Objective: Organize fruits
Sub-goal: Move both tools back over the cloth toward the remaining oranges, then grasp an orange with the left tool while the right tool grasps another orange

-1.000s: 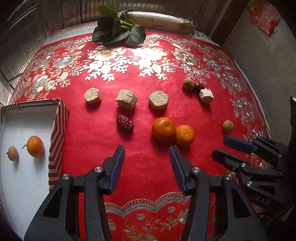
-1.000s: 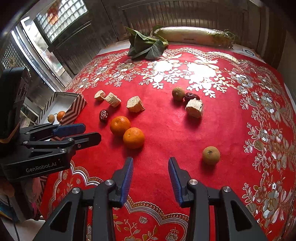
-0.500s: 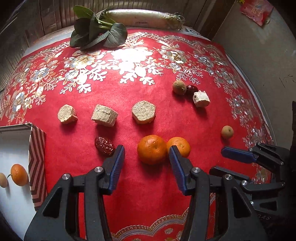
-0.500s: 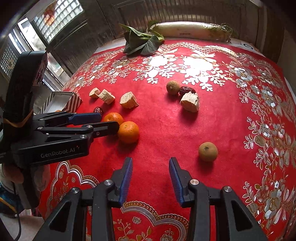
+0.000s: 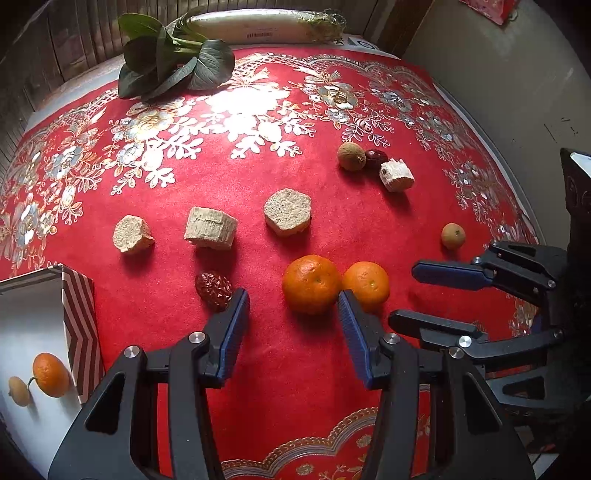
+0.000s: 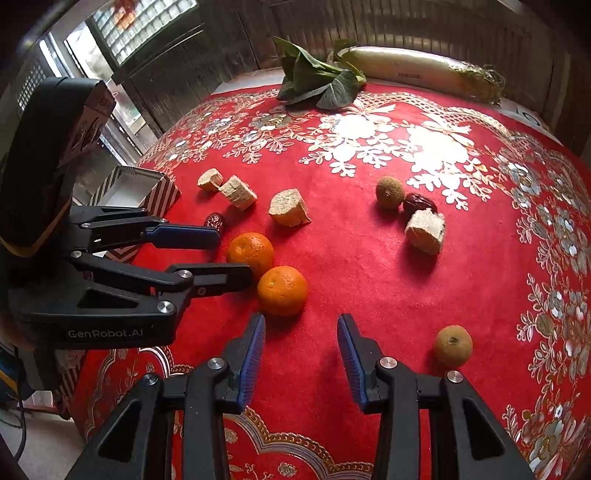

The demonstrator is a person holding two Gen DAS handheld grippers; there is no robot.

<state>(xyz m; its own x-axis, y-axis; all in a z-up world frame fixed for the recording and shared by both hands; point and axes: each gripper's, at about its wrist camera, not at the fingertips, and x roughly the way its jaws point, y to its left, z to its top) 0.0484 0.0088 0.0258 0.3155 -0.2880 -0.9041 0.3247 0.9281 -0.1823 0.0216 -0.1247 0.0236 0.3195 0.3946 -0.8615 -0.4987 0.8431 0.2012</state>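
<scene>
Two tangerines lie side by side on the red cloth: the larger [image 5: 311, 283] [image 6: 250, 253] and the smaller [image 5: 366, 285] [image 6: 282, 290]. My left gripper [image 5: 293, 295] [image 6: 236, 254] is open and empty, its fingertips at the larger tangerine's near edge. My right gripper [image 6: 301, 321] [image 5: 402, 291] is open and empty, just short of the smaller tangerine. A wrinkled red date [image 5: 213, 290] lies by the left finger. A white striped box [image 5: 79, 317] at the left holds a small tangerine [image 5: 50, 374] and a longan [image 5: 18, 390].
Three cut sugarcane chunks [image 5: 210, 228] lie in a row behind the tangerines. A longan [image 5: 351, 156], a date [image 5: 376, 158] and another chunk [image 5: 396, 175] sit farther right. A lone longan [image 5: 453, 235] [image 6: 452, 346] lies right. Leafy greens [image 5: 173, 66] and a white radish [image 5: 266, 27] lie at the back.
My left gripper has moved forward and right, from beside the box up to the larger tangerine. My right gripper has moved slightly closer to the smaller tangerine. Both stayed open.
</scene>
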